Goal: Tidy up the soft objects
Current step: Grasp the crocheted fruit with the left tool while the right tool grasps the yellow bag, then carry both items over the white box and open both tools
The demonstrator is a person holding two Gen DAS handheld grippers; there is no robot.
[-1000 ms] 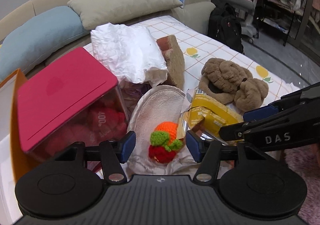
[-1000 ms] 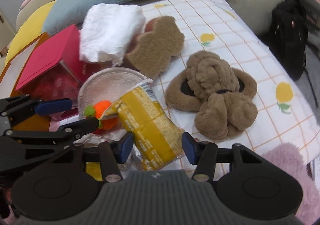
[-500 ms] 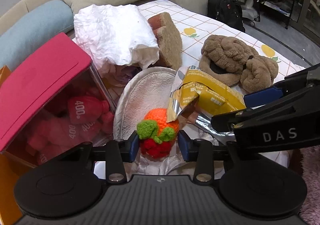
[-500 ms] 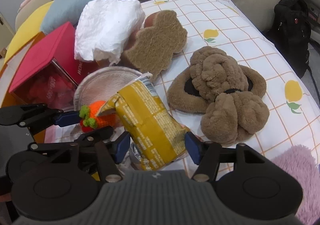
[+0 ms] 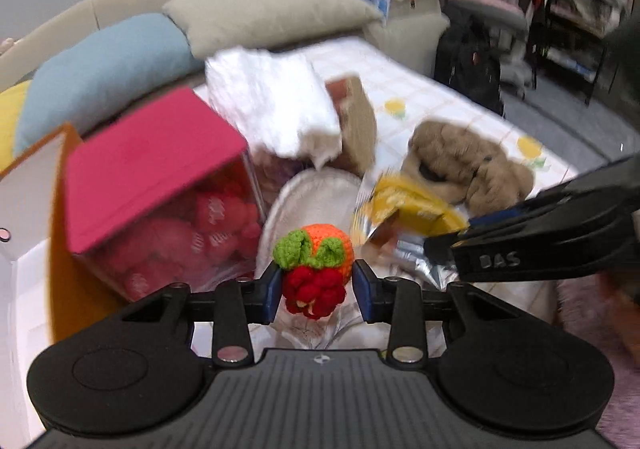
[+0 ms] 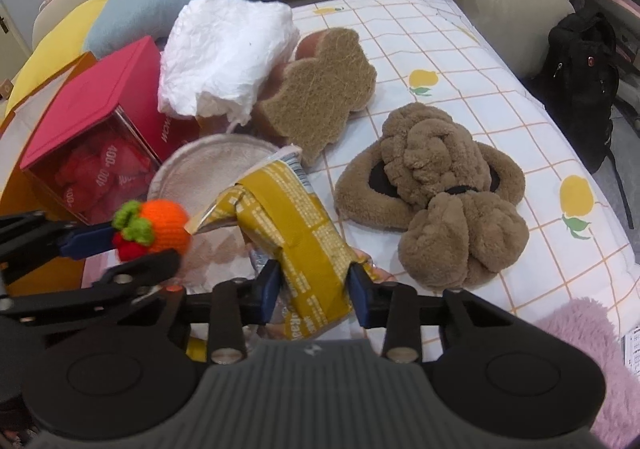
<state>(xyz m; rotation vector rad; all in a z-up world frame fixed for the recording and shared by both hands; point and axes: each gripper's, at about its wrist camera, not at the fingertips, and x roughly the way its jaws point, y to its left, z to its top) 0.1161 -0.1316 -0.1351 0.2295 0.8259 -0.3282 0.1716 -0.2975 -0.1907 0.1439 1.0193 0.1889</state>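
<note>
Left gripper (image 5: 316, 291): fingers closing on the crochet fruit (image 5: 316, 265), pads at or nearly at its red lower part, orange ball and green leaves sticking out ahead of the tips. In the right wrist view the fruit (image 6: 154, 227) looks lifted off the round pale pad (image 6: 208, 169), so I'd call it gripped. The red-lid box (image 5: 156, 153) sits up and to the left of those fingers, white crumpled bag (image 5: 276, 105) behind it.

Right gripper (image 6: 314, 289): fingers closing across the yellow snack bag (image 6: 296, 225), pads squeezing the near end. Bag's long axis runs away from the fingers, up-left toward the fruit; its torn top nearly touches the orange ball. That's the relation to watch: the two held things are just beside each other, so the arms likely need to separate sideways before either one travels.

Further right, untouched: brown sponge (image 6: 320, 97), brown plush slippers (image 6: 436, 185) on the checked bed cover (image 6: 460, 61); the right gripper is nearer both.
</note>
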